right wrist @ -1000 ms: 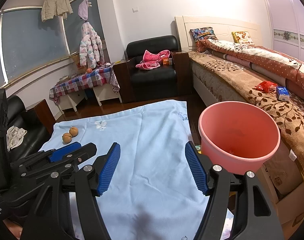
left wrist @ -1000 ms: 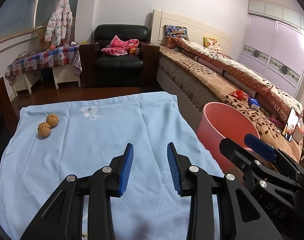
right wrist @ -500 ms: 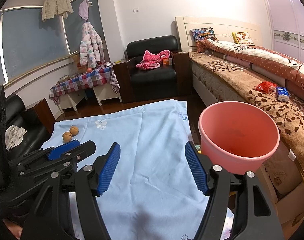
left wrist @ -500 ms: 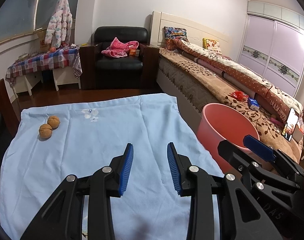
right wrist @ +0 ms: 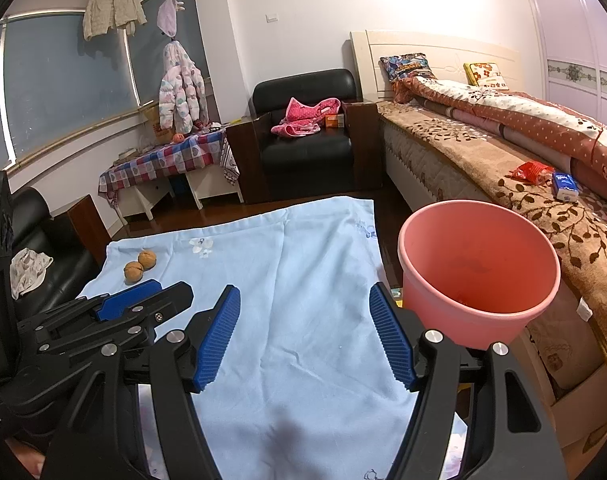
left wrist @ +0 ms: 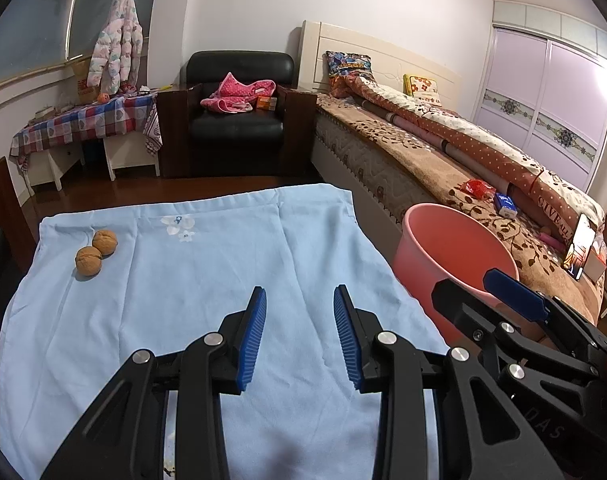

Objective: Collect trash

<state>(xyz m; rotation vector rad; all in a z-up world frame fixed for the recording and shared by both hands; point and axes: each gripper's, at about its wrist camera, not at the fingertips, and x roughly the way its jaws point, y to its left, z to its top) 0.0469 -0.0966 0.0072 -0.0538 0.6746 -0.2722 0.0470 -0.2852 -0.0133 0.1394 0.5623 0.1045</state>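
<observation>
- Walnuts, two (left wrist: 95, 253), touching each other, lie at the left of the frame on the light blue cloth (left wrist: 207, 280); in the right wrist view they sit at centre left (right wrist: 140, 266), just beyond the other gripper's tip.
- Left gripper (left wrist: 299, 336): jaws narrowly parted, nothing between them; held above the cloth, lower centre of the frame, well apart from the walnuts.
- Right gripper (right wrist: 304, 336): jaws wide apart, holding nothing; over the cloth, just beside the pink bucket (right wrist: 479, 268).
- Pink bucket stands upright at right of the frame, between cloth edge and bed (right wrist: 503, 168); contents too dim to identify.
- Red wrapper (right wrist: 533, 171) and blue packet (right wrist: 565, 187) lie on the bed, near each other.
</observation>
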